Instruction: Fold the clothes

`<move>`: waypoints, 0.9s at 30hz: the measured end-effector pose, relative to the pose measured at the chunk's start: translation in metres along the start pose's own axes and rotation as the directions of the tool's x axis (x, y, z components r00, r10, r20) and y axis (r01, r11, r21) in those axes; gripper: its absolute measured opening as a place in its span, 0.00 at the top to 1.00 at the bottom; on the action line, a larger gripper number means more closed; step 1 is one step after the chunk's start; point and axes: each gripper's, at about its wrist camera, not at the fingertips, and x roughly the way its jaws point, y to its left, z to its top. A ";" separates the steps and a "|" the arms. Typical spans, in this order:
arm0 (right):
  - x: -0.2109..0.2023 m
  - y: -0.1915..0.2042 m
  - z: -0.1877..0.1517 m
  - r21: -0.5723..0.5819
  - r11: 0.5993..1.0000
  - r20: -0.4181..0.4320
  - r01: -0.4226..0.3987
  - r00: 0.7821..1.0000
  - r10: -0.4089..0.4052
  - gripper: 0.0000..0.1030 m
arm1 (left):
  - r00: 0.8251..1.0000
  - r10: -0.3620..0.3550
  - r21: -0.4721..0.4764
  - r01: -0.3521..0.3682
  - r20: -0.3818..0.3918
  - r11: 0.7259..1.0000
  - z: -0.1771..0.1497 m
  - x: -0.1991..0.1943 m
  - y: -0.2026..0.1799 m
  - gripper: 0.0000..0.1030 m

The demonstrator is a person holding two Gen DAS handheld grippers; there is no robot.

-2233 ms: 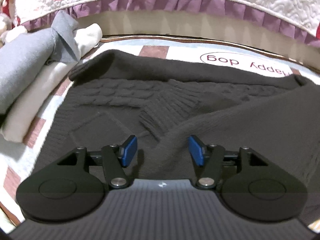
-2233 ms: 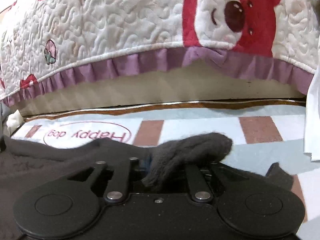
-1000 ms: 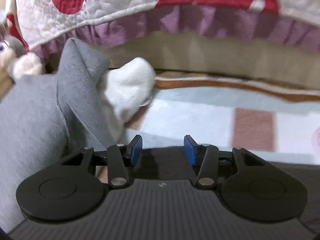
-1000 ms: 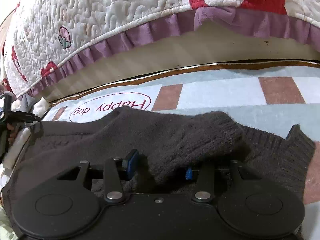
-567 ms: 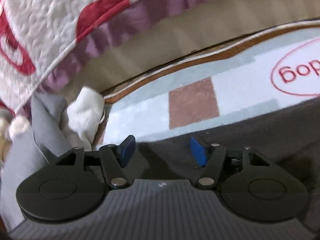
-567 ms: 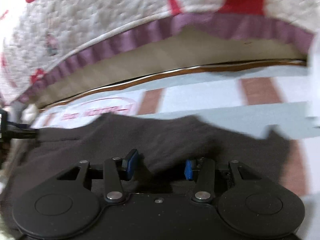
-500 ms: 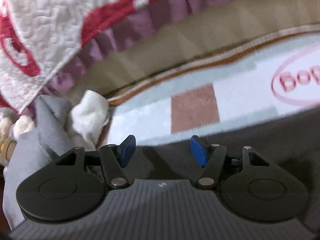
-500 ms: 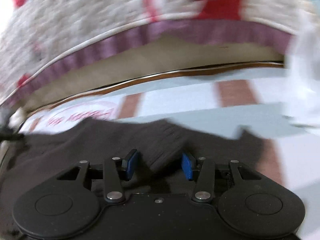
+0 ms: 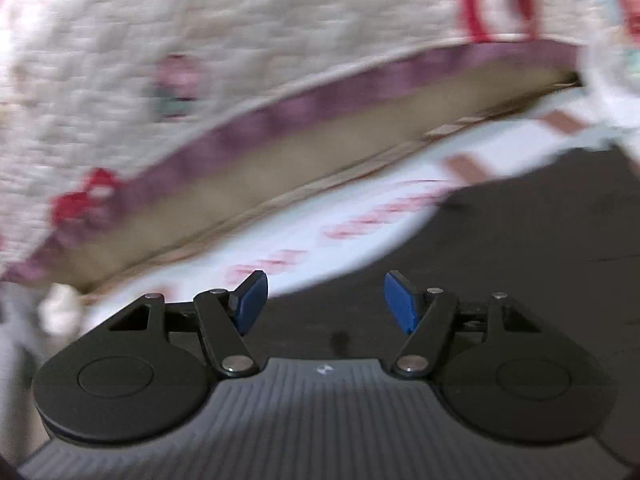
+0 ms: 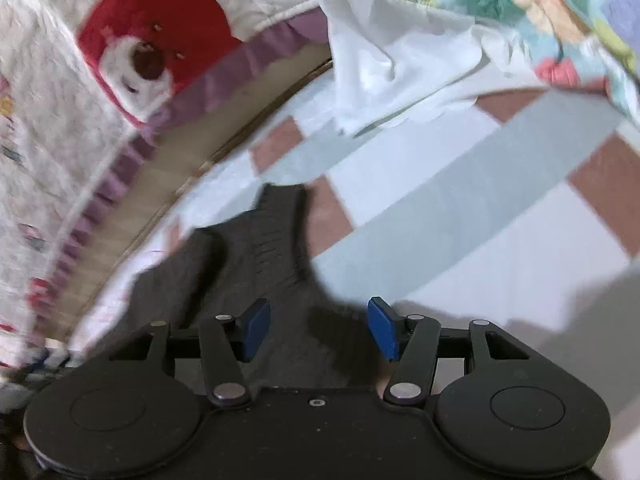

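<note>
A dark brown knitted sweater [image 9: 520, 248] lies spread on a checked mat [image 9: 320, 240]. In the blurred left wrist view it fills the lower right, and my left gripper [image 9: 322, 300] hovers open over its far edge with nothing between the blue pads. In the right wrist view the sweater [image 10: 256, 264] narrows to a ribbed end pointing away, and my right gripper [image 10: 318, 326] stands open above its near part, gripping nothing.
A quilted white cover with a purple frill [image 9: 280, 112] and a red bear print [image 10: 148, 52] hangs along the mat's far side. White cloth [image 10: 384, 52] and a colourful quilt [image 10: 540, 12] lie at the far right. Pale and grey garments [image 9: 48, 312] sit at the left.
My right gripper has let go of the sweater fold and swung right, opening wide. My left gripper has swept right along the sweater's far edge, staying open.
</note>
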 end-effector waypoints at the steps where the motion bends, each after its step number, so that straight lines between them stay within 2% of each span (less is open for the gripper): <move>1: -0.007 0.001 -0.004 0.017 0.999 -0.006 -0.050 0.999 0.050 0.41 | 0.998 -0.056 -0.007 0.055 -0.010 0.998 0.001 -0.004 -0.011 0.38; 3: -0.015 0.002 -0.016 0.039 0.992 -0.034 -0.117 0.992 0.118 0.41 | 0.989 -0.146 -0.024 0.145 -0.027 0.989 0.003 -0.012 -0.030 0.38; 5: -0.020 -0.006 -0.033 0.078 0.987 -0.062 -0.138 0.988 0.143 0.41 | 0.975 -0.217 -0.042 0.215 -0.040 0.976 0.003 -0.020 -0.046 0.38; 7: -0.014 -0.015 -0.047 0.103 0.989 -0.067 -0.106 0.991 0.113 0.42 | 0.962 -0.270 -0.060 0.267 -0.043 0.962 0.004 -0.023 -0.052 0.38; 8: -0.008 -0.018 -0.052 0.109 0.991 -0.087 -0.077 0.992 0.087 0.47 | 0.953 -0.300 -0.078 0.296 -0.050 0.952 0.005 -0.022 -0.053 0.40; 12: 0.007 -0.015 -0.049 0.142 0.985 -0.055 -0.099 0.993 0.108 0.50 | 0.919 -0.379 -0.159 0.361 -0.106 0.919 -0.005 -0.023 -0.062 0.41; 15: 0.023 -0.016 -0.047 0.200 0.965 0.011 -0.170 0.985 0.171 0.47 | 0.892 -0.419 -0.209 0.383 -0.169 0.900 -0.020 -0.020 -0.068 0.41; 16: 0.030 -0.013 -0.046 0.178 0.964 0.017 -0.199 0.980 0.199 0.46 | 0.882 -0.429 -0.224 0.386 -0.193 0.895 -0.027 -0.018 -0.071 0.41; 17: 0.040 -0.008 -0.046 0.141 0.963 -0.005 -0.228 0.973 0.231 0.49 | 0.875 -0.430 -0.232 0.380 -0.225 0.895 -0.034 -0.014 -0.072 0.41; 18: 0.045 -0.002 -0.045 0.110 0.966 -0.007 -0.235 0.972 0.237 0.64 | 0.866 -0.430 -0.240 0.374 -0.256 0.896 -0.042 -0.011 -0.074 0.41; 20: 0.043 0.002 -0.041 0.086 0.964 0.034 -0.250 0.968 0.248 0.84 | 0.864 -0.424 -0.265 0.356 -0.272 0.896 -0.055 -0.009 -0.068 0.41; 22: 0.041 0.005 -0.036 0.063 0.962 0.074 -0.265 0.963 0.260 0.86 | 0.873 -0.424 -0.254 0.365 -0.242 0.896 -0.061 -0.016 -0.063 0.41; 25: 0.021 0.006 -0.029 0.035 0.957 0.154 -0.287 0.948 0.278 0.88 | 0.900 -0.360 -0.185 0.320 -0.247 0.929 -0.074 -0.024 -0.058 0.41; 27: 0.030 0.005 -0.029 0.051 0.966 0.130 -0.253 0.961 0.245 0.88 | 0.899 -0.376 -0.198 0.336 -0.224 0.921 -0.081 -0.027 -0.050 0.41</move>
